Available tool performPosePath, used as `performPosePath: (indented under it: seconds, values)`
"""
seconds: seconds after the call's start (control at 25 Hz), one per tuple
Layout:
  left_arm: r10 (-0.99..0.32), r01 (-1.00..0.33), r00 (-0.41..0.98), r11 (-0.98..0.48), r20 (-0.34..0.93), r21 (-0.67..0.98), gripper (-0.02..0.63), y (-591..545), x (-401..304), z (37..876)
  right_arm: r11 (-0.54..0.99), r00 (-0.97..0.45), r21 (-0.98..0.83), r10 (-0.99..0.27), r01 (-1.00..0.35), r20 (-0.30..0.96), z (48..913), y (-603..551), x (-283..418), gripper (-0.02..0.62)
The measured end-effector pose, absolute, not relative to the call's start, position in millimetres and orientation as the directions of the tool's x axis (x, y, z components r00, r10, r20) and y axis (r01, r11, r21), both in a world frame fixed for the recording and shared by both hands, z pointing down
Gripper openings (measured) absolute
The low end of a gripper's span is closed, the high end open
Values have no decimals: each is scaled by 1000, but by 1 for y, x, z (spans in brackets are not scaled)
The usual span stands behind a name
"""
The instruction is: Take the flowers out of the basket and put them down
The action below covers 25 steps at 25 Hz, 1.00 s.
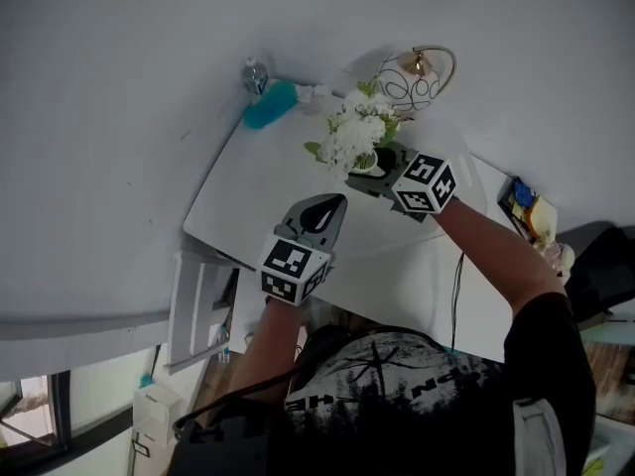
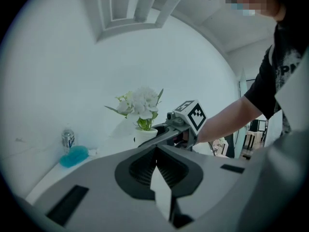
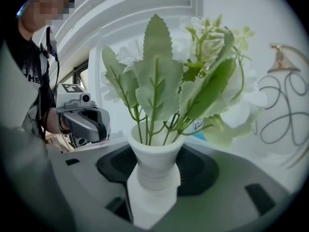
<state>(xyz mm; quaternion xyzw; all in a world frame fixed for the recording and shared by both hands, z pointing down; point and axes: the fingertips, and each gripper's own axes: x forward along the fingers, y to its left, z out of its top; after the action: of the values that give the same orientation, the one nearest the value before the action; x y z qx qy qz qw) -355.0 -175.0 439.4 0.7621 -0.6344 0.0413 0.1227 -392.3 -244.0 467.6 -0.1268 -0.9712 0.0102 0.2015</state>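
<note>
We judge the lift-out step to be done. The flowers [image 1: 359, 132] sit clear of the wire basket [image 1: 417, 77], at about its 7 o'clock in the head view, near it but apart, and they look to be held above the white table [image 1: 248, 201] rather than resting on it. The right gripper [image 1: 373, 173] has its jaws clamped on the neck of the small white vase [image 3: 155, 161] that carries the stems, so the bunch rides upright between them.

The left gripper [image 1: 331, 202] hovers at the flowers' 7 o'clock with its jaws closed tip to tip on nothing – it plays no part for now.

What remains is the set-down. We would lower the vase onto bare tabletop at roughly 6 o'clock of where it hangs, keep it upright until its base is flat, and only then let the jaws part. The water bottle [image 1: 255, 72] and the blue sponge [image 1: 270, 104], at 10 o'clock, are well out of the way.

The flowers are artificial-looking – white blooms, serrated pale green leaves and thin stems in a ribbed, flared vase. The bunch is top-heavy for so narrow a base, so we expect it could tip if released tilted.
</note>
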Motion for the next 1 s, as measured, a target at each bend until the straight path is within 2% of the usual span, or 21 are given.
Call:
performPosePath:
  seconds: [0.16, 0.28, 0.4, 0.6, 0.88, 1.0]
  values:
    - [-950, -974, 225, -211, 218, 86, 11, -178, -336, 432, 984, -906, -103, 172, 143, 386, 447, -257, -357, 249]
    - [-949, -976, 219, -215, 228, 44, 11, -180, -345, 429, 994, -917, -59, 106, 90, 384, 430, -265, -350, 249]
    - [-949, -971, 239, -230, 205, 66, 11, -181, -341, 418, 998, -930, -47, 60, 46, 363, 416, -271, -331, 249]
    - [-943, -965, 262, -259, 204, 43, 11, -206, -296, 387, 999, -952, -41, 12, 0, 305, 383, -298, -277, 249]
    - [-931, -945, 314, -325, 186, -28, 11, -188, -273, 390, 998, -961, 11, -59, -58, 270, 353, -286, -266, 249]
    - [-924, -936, 315, -340, 215, -90, 11, -207, -220, 375, 996, -969, -16, -84, -91, 230, 329, -308, -216, 249]
